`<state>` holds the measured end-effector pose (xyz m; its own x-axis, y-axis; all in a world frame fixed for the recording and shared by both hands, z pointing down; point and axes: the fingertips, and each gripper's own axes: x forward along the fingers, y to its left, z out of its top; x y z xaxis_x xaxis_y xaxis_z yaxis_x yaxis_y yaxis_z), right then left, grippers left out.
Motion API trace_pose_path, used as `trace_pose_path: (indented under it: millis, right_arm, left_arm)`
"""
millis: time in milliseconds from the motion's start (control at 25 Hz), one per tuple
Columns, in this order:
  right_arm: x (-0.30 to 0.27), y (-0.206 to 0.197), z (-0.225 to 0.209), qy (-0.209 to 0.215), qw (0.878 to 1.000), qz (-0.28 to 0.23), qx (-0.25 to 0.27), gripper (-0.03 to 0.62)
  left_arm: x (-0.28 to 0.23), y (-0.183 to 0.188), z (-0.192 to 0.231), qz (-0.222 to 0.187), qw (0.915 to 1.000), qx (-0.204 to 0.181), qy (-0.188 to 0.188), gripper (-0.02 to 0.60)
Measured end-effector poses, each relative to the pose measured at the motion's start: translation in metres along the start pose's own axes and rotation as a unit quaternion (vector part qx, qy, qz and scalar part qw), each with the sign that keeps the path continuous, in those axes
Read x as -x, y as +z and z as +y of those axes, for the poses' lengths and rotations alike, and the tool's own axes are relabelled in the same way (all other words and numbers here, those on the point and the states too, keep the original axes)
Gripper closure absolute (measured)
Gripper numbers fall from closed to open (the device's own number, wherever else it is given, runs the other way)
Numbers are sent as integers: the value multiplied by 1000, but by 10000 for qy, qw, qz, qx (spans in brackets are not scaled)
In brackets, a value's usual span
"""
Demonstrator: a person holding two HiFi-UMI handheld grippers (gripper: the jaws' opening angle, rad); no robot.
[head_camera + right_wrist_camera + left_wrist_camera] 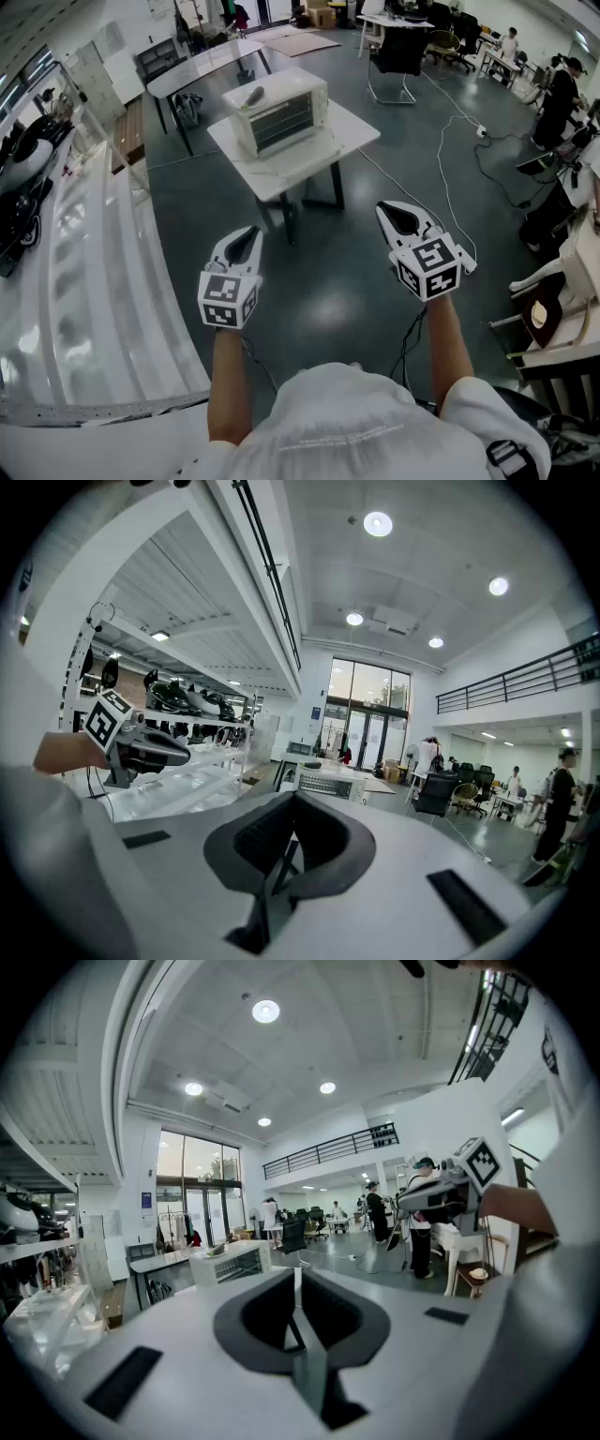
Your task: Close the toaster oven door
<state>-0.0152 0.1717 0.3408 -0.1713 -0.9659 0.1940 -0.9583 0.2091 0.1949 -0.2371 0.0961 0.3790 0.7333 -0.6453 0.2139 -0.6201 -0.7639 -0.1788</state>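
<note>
A white toaster oven (277,111) stands on a small white table (352,131) out in the room, its grilled front towards me. A pale flat panel lies in front of it; I cannot tell whether that is the door. The left gripper view shows the toaster oven (230,1262) small and far off, and the right gripper view shows the toaster oven (328,782) likewise. My left gripper (250,232) and right gripper (386,210) hang side by side over the floor, well short of the table. Both are shut with nothing between the jaws.
A long white shelf unit (84,281) runs along the left. Behind the toaster stands a second table (202,61), with an office chair (401,49) to its right. Cables (450,159) trail over the floor. Furniture (562,272) and people (561,89) are at the right.
</note>
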Motion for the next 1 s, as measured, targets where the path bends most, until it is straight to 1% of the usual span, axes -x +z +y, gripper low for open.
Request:
trace_pose_path:
  millis: [160, 360, 520, 680, 720, 760, 800, 840, 1000]
  right_arm:
    - [1, 1, 4, 55, 10000, -15, 74, 579]
    - [8, 2, 5, 26, 9998, -124, -143, 579]
    - [10, -2, 10, 16, 9999, 7, 105, 577]
    - [11, -7, 16, 177, 9998, 76, -40, 576]
    - [11, -10, 17, 215, 9997, 106, -67, 576]
    - [11, -13, 18, 242, 9996, 138, -76, 563]
    - [12, -15, 19, 267, 9995, 168, -78, 511]
    - [12, -17, 19, 287, 9994, 190, -83, 473]
    - [19, -20, 17, 316, 9993, 194, -98, 439]
  left_arm:
    - [-1, 0, -3, -10, 10000, -4, -49, 548]
    - [1, -1, -12, 6, 9999, -6, -149, 548]
    - [3, -2, -16, 6, 9997, 5, -244, 548]
    - [6, 1, -18, -93, 9997, 69, -230, 546]
    - [7, 1, -19, -110, 9996, 87, -224, 533]
    - [7, 0, -20, -114, 9996, 102, -224, 488]
    - [7, -1, -21, -108, 9996, 106, -228, 450]
    - [7, -1, -22, -106, 9996, 99, -231, 440]
    - [11, 0, -30, -182, 9996, 60, -210, 439]
